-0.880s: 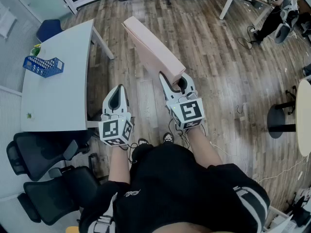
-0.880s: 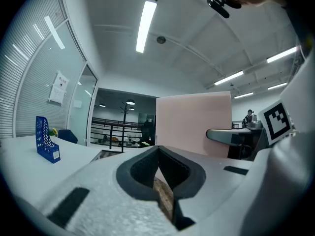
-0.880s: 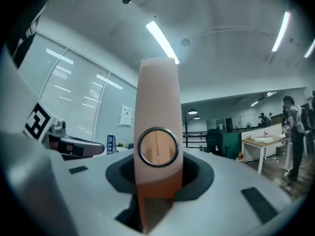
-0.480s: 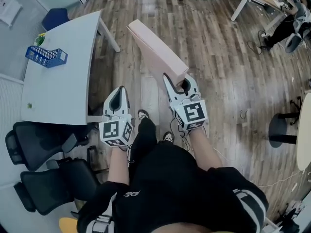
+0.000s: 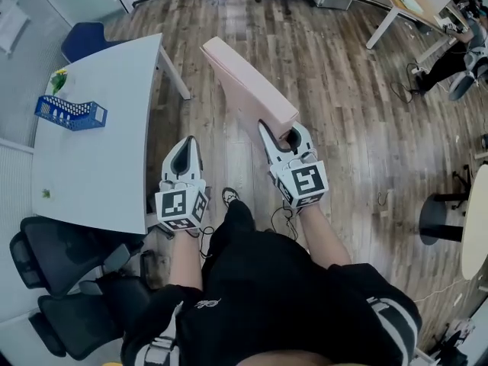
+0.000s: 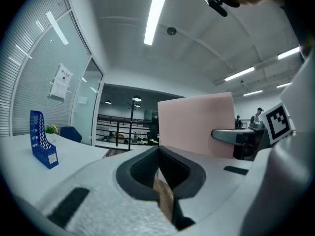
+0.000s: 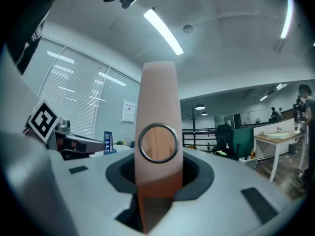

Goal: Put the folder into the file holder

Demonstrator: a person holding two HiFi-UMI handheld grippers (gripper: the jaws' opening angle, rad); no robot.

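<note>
My right gripper (image 5: 280,133) is shut on the near end of a thick pink folder (image 5: 248,88), which is held above the wooden floor and slants away to the upper left. In the right gripper view the folder's spine (image 7: 157,112), with its round finger ring, stands upright between the jaws. The blue file holder (image 5: 72,112) stands on the white table (image 5: 107,166) at the left, and it also shows far off as the blue holder (image 6: 42,139) and again as the small blue holder (image 7: 107,141). My left gripper (image 5: 185,145) hangs beside the table's edge, shut and empty.
Black office chairs (image 5: 57,250) crowd the table's near left corner. A blue chair (image 5: 82,40) sits behind the table. A round stool base (image 5: 442,218) and desks with a seated person (image 5: 465,48) lie to the right. The person's legs and shoe (image 5: 229,198) are below me.
The person has stepped forward, so the table and file holder sit lower and nearer in the head view. Both grippers and the pink folder keep their pose.
</note>
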